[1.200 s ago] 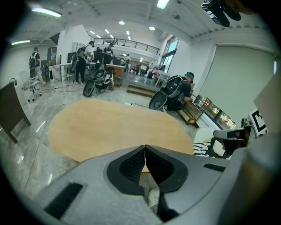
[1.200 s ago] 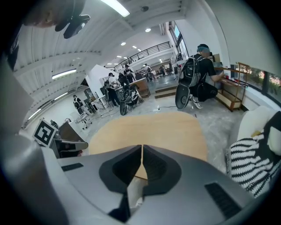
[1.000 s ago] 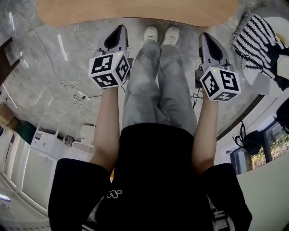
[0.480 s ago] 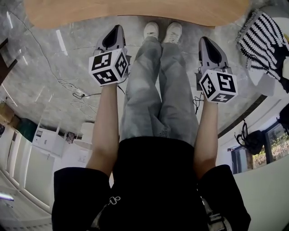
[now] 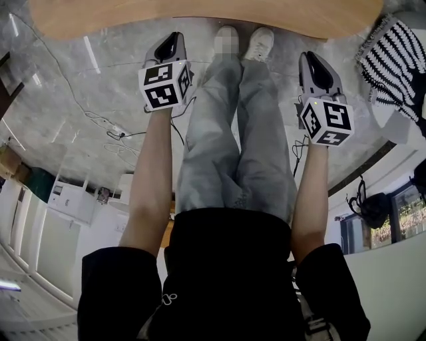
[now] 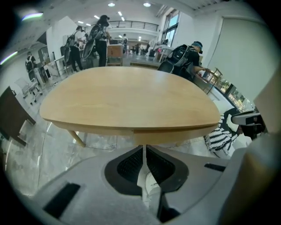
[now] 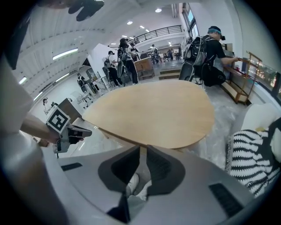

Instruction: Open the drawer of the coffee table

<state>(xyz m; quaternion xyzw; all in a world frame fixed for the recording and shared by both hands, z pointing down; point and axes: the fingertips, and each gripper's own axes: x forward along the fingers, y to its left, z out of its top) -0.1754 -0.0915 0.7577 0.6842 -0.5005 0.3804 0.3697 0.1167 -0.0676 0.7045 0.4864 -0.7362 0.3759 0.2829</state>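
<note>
A light wooden, rounded coffee table is seen just ahead of the person's feet, on a glossy grey stone floor. Its drawer front can be made out in the left gripper view as a flush band in the near edge, marked off by a thin seam; no knob or handle is visible. The left hand-held gripper and the right hand-held gripper are held above the floor short of the table edge. Each has its jaws pressed together and nothing is held between them. The drawer is judged to be rigid wood, light to moderate in weight, and likely to slide straight out on runners. As no pull is seen, hold is probably best taken at the lower lip of the front, under the edge, with the jaws first parted. The finish looks smooth, so a pinch could slip. On its slim leg and the polished floor, the table itself might be dragged by a hard pull.
</note>
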